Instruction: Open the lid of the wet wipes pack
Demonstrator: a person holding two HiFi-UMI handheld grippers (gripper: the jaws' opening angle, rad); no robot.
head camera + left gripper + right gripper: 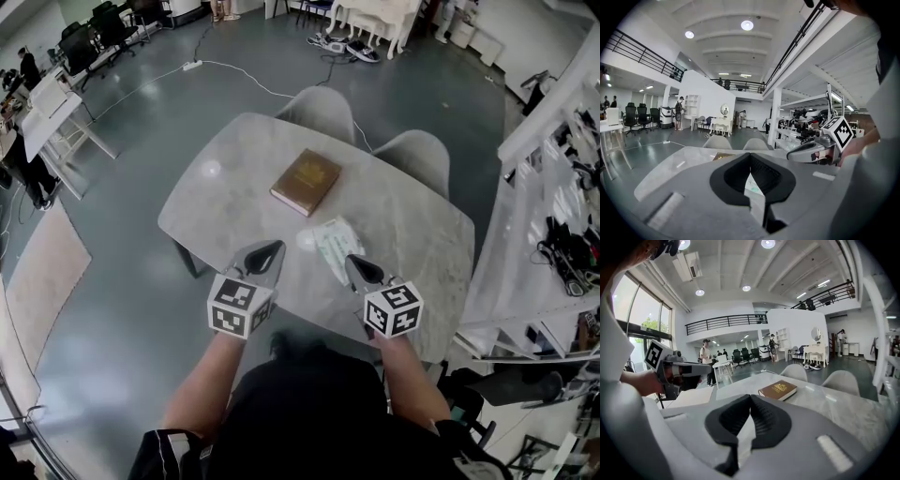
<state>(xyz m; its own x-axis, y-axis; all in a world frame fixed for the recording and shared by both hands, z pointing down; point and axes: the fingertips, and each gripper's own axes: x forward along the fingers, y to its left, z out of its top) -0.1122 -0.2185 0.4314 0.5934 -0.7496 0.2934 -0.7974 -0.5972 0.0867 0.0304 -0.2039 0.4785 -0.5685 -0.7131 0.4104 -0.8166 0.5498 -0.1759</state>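
Wet wipes pack (330, 242): flat on the counter (225, 159), long axis slanting toward the right tool (362, 266) (brown book (306, 181) beyond). It lies ahead, between the tools, well right of the left tool (265, 250). Both tools closed together, empty.

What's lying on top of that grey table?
A brown book and a wet wipes pack lie on the table. The right gripper covers the pack's near corner, and its lid can't be made out.

From the head we look steeply down on the bench (234, 178); cameras on our left gripper (271, 249) and right gripper (355, 263) look low across it, sharing the book (306, 181).
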